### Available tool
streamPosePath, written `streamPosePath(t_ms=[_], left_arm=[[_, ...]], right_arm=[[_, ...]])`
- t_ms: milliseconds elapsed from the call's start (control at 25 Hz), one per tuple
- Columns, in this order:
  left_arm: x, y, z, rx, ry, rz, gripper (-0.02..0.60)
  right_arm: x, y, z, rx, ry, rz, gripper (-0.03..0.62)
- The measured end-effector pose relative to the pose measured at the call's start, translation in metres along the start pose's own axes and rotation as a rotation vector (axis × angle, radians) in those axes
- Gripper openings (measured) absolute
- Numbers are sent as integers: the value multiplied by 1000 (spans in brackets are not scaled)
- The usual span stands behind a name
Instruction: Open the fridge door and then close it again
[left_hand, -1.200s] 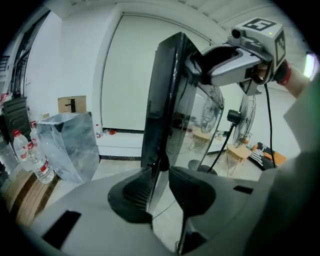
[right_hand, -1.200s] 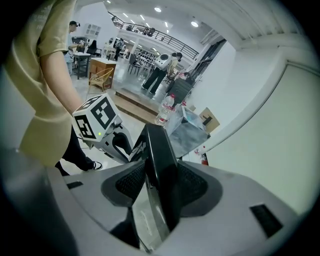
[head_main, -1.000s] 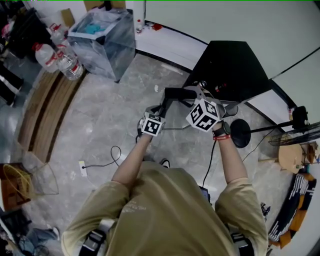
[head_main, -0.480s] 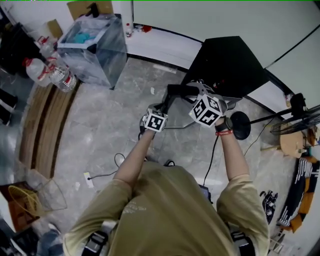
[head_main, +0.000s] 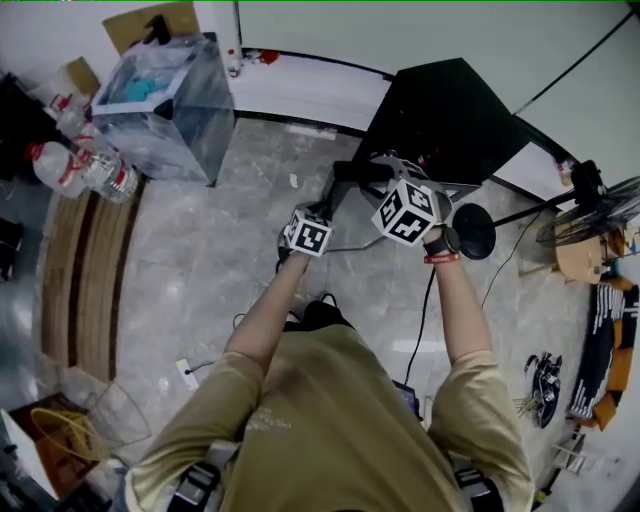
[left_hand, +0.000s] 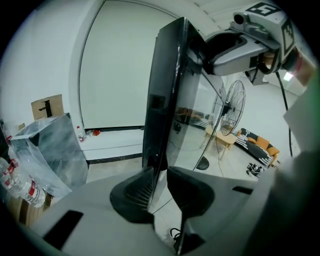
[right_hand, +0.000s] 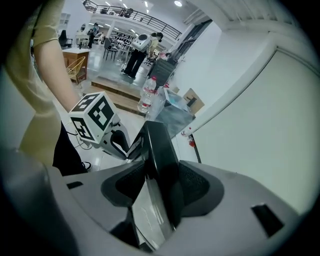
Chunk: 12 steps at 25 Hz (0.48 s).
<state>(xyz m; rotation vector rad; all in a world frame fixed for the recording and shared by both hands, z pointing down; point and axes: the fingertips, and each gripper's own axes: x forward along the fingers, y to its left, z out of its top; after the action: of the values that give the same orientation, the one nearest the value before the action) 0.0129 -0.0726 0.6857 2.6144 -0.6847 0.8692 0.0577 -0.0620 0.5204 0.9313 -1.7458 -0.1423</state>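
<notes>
From the head view, the black fridge (head_main: 450, 110) stands against the white wall with its glossy door (head_main: 345, 185) swung out toward me. My left gripper (head_main: 325, 208) clamps the door's thin side edge (left_hand: 167, 90); its jaws have just been closing with that edge between the pads. In the left gripper view, the left gripper (left_hand: 159, 187) has its pads tight on either side of the edge. My right gripper (head_main: 385, 168) is shut on the door's thick top edge (right_hand: 157, 145), which fills the gap in the right gripper (right_hand: 160, 187). Each gripper view also shows the other gripper, the right one (left_hand: 235, 47) and the left one (right_hand: 117, 142).
A clear plastic bin (head_main: 160, 95) and water bottles (head_main: 85, 165) stand at the back left beside wooden boards (head_main: 80, 270). A fan (head_main: 590, 215) with a round black base (head_main: 472, 230) is to the right of the fridge. A cable (head_main: 425, 310) runs across the floor.
Both grippers have moved a little sideways while staying on the door, and the room has shifted in the head view. The left jaws look narrower on the door edge.
</notes>
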Motion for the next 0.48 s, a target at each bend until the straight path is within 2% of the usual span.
streamPosePath(t_ms=[480], left_arm=[[29,23,18,15,9,-37,97]], right_arm=[[20,-30,-3,68,16,-24,218]])
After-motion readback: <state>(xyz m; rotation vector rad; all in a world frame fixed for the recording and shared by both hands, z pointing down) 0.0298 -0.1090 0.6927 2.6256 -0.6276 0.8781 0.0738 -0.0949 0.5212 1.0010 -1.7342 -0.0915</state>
